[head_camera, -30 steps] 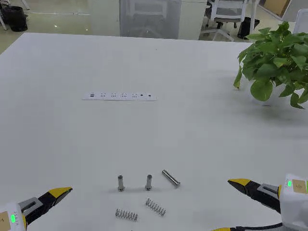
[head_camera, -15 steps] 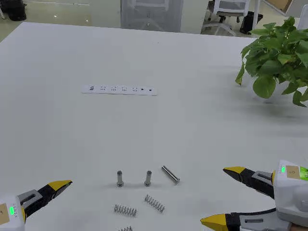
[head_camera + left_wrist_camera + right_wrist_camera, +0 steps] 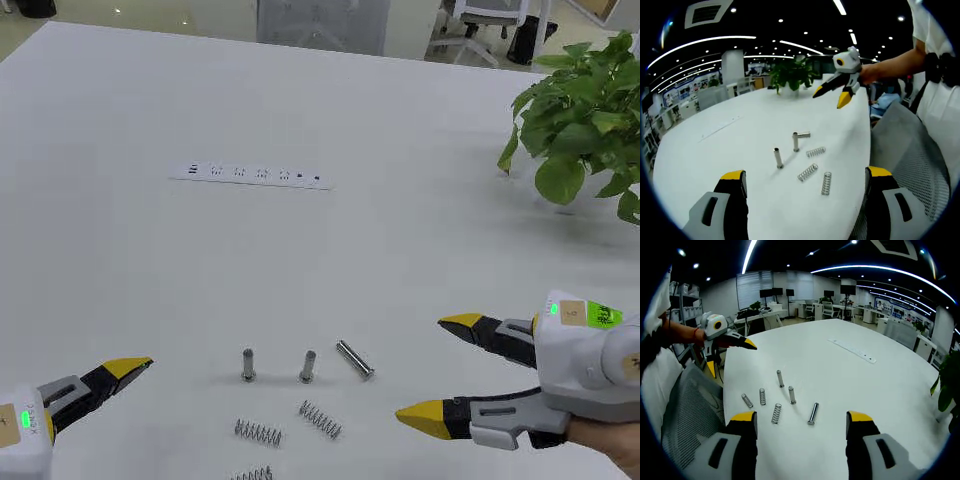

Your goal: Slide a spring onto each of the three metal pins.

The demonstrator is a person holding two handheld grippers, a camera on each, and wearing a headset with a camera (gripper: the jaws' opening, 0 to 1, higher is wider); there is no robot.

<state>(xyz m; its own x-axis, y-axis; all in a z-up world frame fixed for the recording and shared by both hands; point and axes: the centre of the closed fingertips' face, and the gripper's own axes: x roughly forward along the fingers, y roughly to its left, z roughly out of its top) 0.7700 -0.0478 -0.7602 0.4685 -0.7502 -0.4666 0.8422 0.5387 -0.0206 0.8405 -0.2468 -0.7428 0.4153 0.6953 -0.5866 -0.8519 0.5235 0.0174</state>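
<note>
Left gripper [image 3: 805, 174] is low at the near left, jaws spread wide, nothing in them. Moving right across the white table [image 3: 150, 270]: first pin [image 3: 248, 364] upright, second pin [image 3: 308, 366] upright beside it, third pin [image 3: 354, 359] lying flat. Nearer the person, all apart from the pins, lie the edge spring [image 3: 255, 474], left spring [image 3: 258, 432] and right spring [image 3: 320, 420]. Right gripper [image 3: 424, 367] hovers right of the pins, jaws wide and empty.
</note>
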